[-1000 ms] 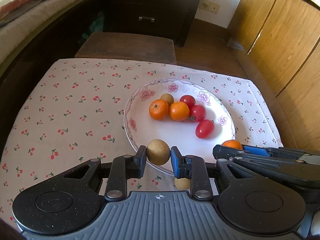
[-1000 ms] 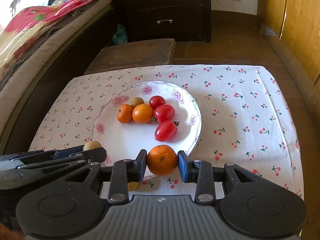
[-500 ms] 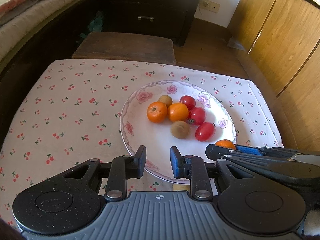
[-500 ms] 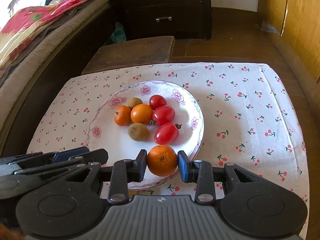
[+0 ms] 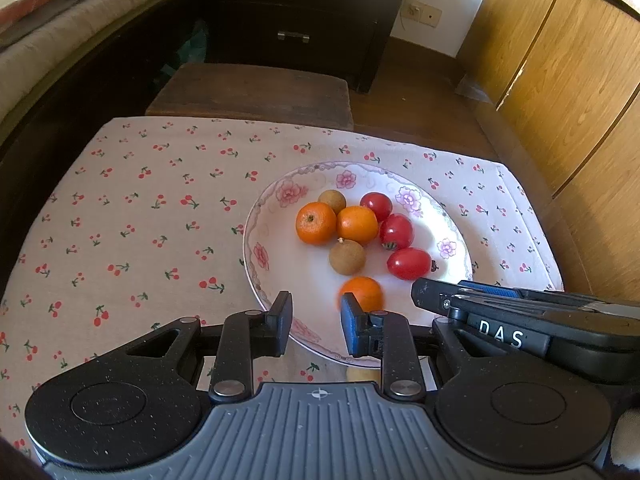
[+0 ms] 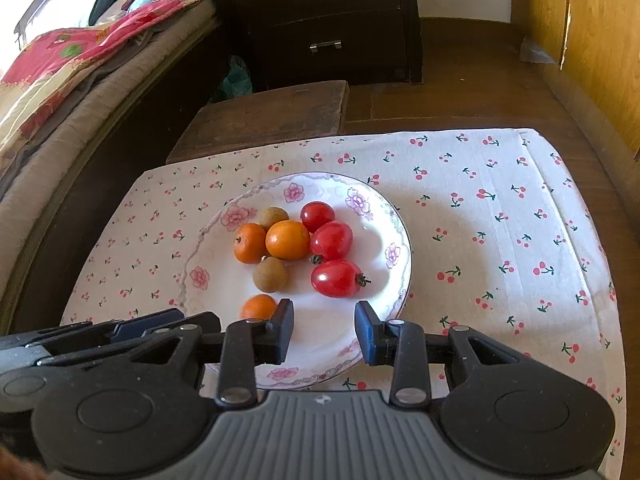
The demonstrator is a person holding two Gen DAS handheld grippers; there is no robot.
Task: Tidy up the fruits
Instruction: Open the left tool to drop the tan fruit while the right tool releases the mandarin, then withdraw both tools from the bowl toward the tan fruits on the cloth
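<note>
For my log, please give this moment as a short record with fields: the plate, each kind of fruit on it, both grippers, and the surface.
plate: white, floral rim, on the cloth
oranges: three; two touching at the far side, one alone near the front
brown round fruits: two
red tomatoes: three, on the right half
left gripper: jaws open, empty
right gripper: jaws open, empty, above the plate's near edge
surface: cherry-print cloth
</note>
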